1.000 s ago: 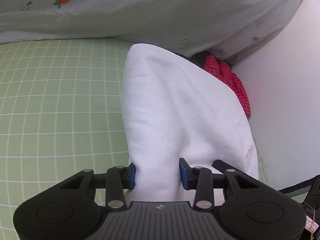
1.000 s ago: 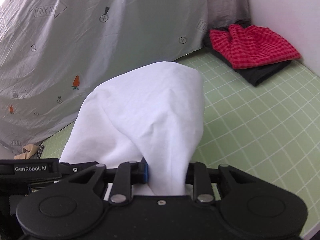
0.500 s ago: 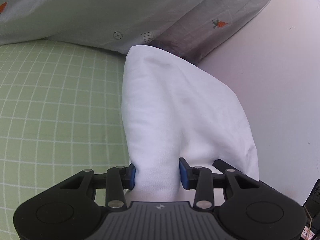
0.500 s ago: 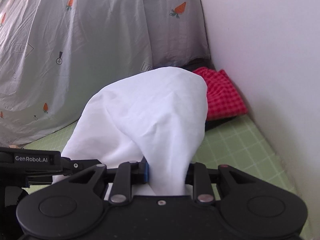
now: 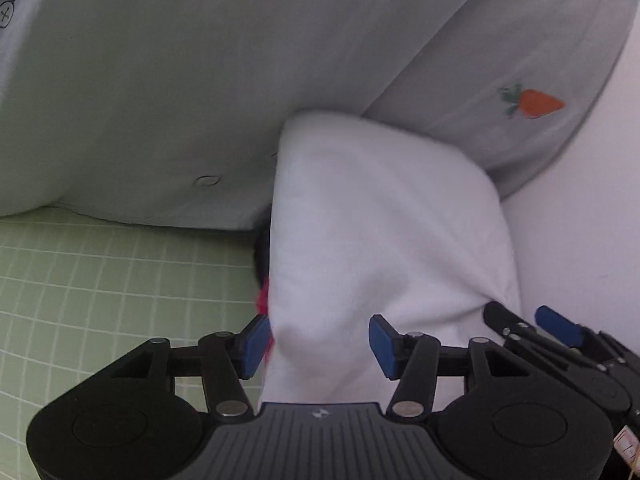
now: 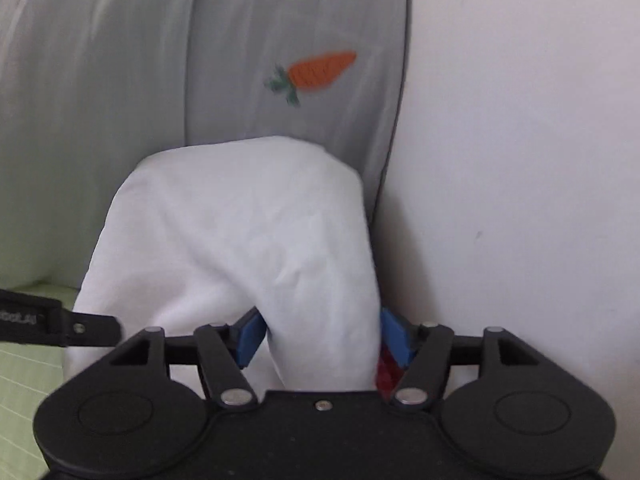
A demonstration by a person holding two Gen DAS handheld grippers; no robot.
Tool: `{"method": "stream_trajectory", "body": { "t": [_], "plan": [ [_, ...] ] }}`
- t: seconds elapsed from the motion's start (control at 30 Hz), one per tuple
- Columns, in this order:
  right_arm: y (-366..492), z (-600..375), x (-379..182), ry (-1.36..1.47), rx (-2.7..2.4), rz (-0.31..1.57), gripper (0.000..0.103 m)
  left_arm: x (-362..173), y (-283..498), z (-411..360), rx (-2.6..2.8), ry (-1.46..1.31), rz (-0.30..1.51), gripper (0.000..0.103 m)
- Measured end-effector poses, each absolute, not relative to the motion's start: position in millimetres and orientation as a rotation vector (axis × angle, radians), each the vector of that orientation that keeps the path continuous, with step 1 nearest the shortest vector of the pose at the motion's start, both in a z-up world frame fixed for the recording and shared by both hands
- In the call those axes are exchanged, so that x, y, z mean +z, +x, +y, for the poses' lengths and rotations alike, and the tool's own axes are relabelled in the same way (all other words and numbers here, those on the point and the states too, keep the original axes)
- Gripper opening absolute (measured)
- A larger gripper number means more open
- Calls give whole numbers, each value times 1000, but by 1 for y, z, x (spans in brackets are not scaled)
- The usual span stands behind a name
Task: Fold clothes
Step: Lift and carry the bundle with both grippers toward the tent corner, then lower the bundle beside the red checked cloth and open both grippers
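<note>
White garment [image 5: 384, 240] hangs bunched btwn my two grippers, up close to the grey carrot-print sheet [image 5: 200, 80] & white wall [image 6: 520, 160]. Left gripper [image 5: 318, 344] fingers spread wide w/ cloth lying btwn them; right gripper [image 6: 322, 336] fingers likewise parted around the fabric. Red checked cloth [image 6: 386, 376] peeks just beside my right finger, green grid mat [image 5: 100, 288] below.

Both grippers, left gripper [image 5: 318, 344] and right gripper [image 6: 322, 338], now have jaws spread wider; white garment [image 6: 248, 240] sits loose over the red checked cloth [image 6: 386, 372], closer to the wall.
</note>
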State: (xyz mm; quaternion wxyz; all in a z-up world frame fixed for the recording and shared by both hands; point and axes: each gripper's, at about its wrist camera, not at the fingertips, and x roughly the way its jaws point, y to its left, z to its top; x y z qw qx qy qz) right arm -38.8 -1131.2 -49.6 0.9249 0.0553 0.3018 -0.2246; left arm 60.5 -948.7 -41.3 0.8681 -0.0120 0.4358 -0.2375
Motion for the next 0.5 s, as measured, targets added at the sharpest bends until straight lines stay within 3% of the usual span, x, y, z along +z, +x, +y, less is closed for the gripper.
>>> {"method": "stream_trajectory", "body": {
  "t": [0.07, 0.13, 0.27, 0.5],
  "plan": [
    [-39, -1130, -59, 133, -449, 591, 64, -54, 61, -946, -495, -18, 922, 67],
    [-48, -1123, -69, 165, -420, 578, 71, -63, 53, -942, -505, -14, 940, 70],
    [-70, -1101, -105, 195, -413, 672, 73, -82, 36, -933, -524, -7, 977, 77],
    [-117, -1079, -98, 201, -439, 663, 85, -77, 7, -925, -534, 124, 966, 79]
  ]
}}
